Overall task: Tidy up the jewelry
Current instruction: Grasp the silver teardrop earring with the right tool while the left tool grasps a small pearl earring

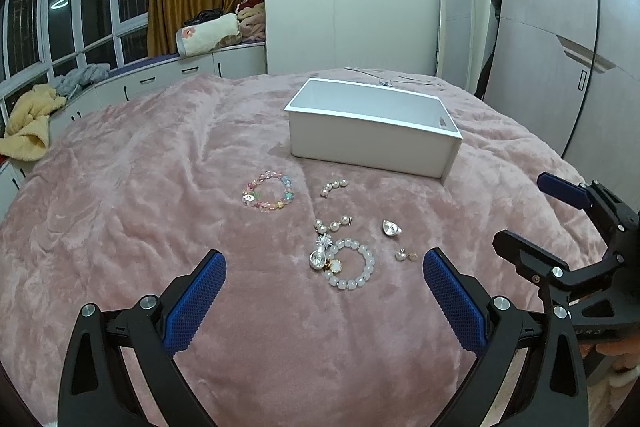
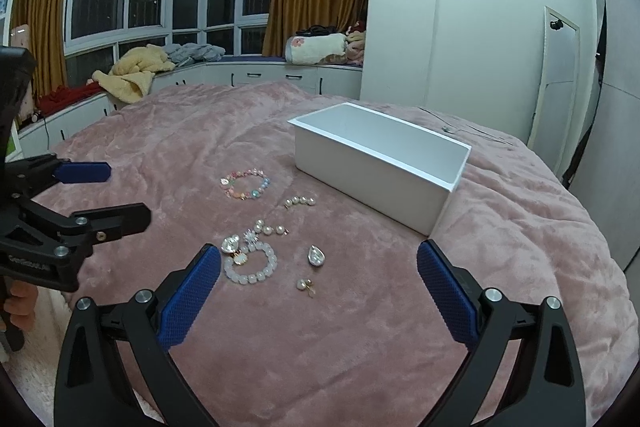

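The left gripper [image 1: 324,303] hovers with fingers spread wide and empty; just ahead of them, slightly right of centre, lies the white bead bracelet [image 1: 352,265]. Further ahead and left sits the coloured bracelet [image 1: 268,193]. The right gripper [image 2: 318,295] is equally spread and holds nothing, with a small pearl earring [image 2: 305,285] just beyond its gap. The white box [image 2: 380,167] stands well beyond, ahead and right. The left gripper looks nearer the bracelet
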A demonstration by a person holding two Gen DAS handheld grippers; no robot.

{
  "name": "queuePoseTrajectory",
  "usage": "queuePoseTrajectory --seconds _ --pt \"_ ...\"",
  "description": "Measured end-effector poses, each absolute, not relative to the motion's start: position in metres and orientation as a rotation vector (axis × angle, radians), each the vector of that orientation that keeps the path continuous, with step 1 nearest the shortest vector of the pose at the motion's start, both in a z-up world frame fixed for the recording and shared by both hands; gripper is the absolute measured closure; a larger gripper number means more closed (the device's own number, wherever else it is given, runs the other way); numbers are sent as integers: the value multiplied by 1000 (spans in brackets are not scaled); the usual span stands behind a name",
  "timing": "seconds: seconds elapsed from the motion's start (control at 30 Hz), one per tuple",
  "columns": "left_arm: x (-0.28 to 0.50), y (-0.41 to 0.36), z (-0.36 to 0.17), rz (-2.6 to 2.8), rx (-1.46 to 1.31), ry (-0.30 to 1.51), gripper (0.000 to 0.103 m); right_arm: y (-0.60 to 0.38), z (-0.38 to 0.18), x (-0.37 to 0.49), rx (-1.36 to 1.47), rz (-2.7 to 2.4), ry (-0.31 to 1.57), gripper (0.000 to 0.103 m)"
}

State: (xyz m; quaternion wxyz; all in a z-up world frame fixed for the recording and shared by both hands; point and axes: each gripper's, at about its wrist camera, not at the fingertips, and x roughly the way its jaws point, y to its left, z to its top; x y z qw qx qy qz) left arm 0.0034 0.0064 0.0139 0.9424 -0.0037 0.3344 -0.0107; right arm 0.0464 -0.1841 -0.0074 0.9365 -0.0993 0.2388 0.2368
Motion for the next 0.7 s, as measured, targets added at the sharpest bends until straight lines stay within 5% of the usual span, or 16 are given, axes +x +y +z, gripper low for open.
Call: queuePoseTrajectory --seconds 0.7 --pt "66 27 -9 -44 16 726 3 -160 -19 108 -246 541 614 32"
